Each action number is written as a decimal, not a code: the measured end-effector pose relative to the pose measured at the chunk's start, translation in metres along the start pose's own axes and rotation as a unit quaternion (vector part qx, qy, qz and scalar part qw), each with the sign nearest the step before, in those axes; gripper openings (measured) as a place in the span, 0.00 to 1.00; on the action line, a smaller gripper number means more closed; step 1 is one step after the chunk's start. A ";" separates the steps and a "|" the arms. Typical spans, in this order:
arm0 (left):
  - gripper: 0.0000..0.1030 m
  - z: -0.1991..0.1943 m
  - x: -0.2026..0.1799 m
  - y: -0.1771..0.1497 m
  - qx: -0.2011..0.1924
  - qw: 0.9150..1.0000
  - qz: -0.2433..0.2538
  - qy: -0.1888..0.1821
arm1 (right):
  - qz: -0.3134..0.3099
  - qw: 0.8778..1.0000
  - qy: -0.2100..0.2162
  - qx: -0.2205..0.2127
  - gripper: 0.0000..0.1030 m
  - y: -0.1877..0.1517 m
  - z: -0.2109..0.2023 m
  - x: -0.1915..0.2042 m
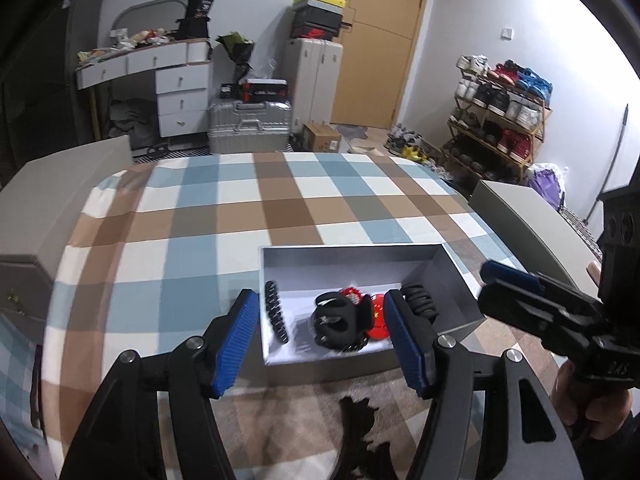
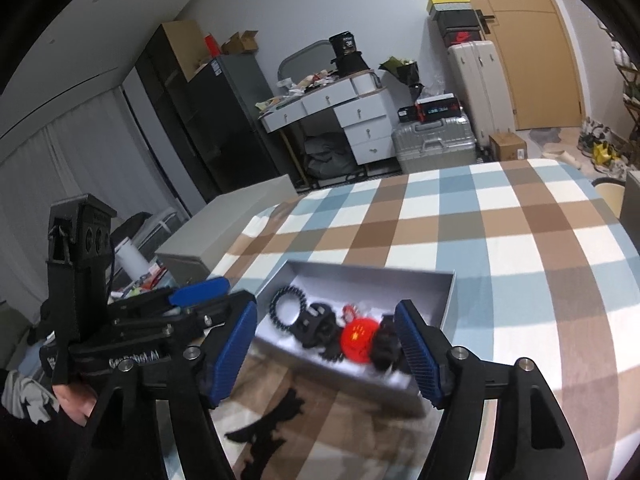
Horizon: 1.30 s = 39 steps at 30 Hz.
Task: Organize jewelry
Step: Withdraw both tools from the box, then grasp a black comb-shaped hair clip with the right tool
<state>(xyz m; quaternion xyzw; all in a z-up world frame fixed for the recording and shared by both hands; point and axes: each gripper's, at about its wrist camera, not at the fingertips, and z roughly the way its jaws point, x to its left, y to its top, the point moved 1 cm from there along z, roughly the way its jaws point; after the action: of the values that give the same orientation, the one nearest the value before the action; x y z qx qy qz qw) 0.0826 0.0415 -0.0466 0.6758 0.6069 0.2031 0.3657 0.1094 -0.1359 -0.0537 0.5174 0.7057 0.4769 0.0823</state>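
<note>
Table (image 1: 192, 216): round, covered by a checked cloth in blue, brown and white; it fills the middle of both views.

Box (image 1: 352, 254): shallow, open-topped, grey outside and white inside, sitting on the cloth toward the near edge of the table, directly ahead of both tools.

Left gripper (image 1: 320, 340): black frame with blue ribbed pads, jaws standing well apart and holding nothing. In its own view the pads frame the near end of the box, one outside its left wall and one over its right part; whether they touch the box cannot be told.

Right gripper (image 2: 326, 354): same make, jaws likewise spread and empty, hanging over the near side of the box. A person's hand (image 1: 588, 400) grips its handle.

Contents of the box, all lying on its white floor:
- Black hair claw (image 1: 340, 322), at the centre, largest piece.
- Red round ornament (image 2: 359, 339), just right of the claw and touching it.
- Black coiled hair tie (image 1: 418, 300), against the right wall.
- Black beaded bracelet (image 2: 289, 307), at the left end, apart from the claw in the left view.

Black scorch-like marks (image 1: 360, 420): on the cloth, nearer than the box.
</note>
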 end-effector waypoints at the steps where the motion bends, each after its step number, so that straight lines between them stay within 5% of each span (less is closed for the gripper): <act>1: 0.66 -0.003 0.002 -0.003 -0.002 1.000 -0.002 0.005 | -0.002 1.000 0.000 0.001 0.73 -0.003 -0.002 0.002; 10: 0.75 -0.023 0.021 -0.035 -0.023 0.998 -0.057 0.021 | -0.024 0.999 0.007 0.039 0.82 -0.043 -0.004 0.029; 22: 0.80 -0.031 0.038 -0.093 0.034 0.996 -0.067 0.054 | -0.048 0.992 0.015 0.119 0.81 -0.094 0.012 0.052; 33: 0.80 -0.052 0.035 -0.110 0.029 0.996 -0.039 0.069 | -0.117 0.980 -0.034 0.154 0.52 -0.121 0.033 0.080; 36: 0.80 -0.052 0.036 -0.111 0.032 0.996 -0.038 0.071 | -0.142 0.977 -0.053 0.153 0.18 -0.124 0.034 0.085; 39: 0.80 -0.052 0.035 -0.112 0.034 0.996 -0.030 0.074 | -0.153 0.975 -0.048 0.153 0.13 -0.126 0.032 0.087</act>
<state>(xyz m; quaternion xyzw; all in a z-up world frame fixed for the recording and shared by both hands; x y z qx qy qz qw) -0.0238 0.0877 -0.1015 0.6523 0.6591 0.2202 0.3028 0.0073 -0.0477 -0.1336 0.4321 0.8363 0.3197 0.1079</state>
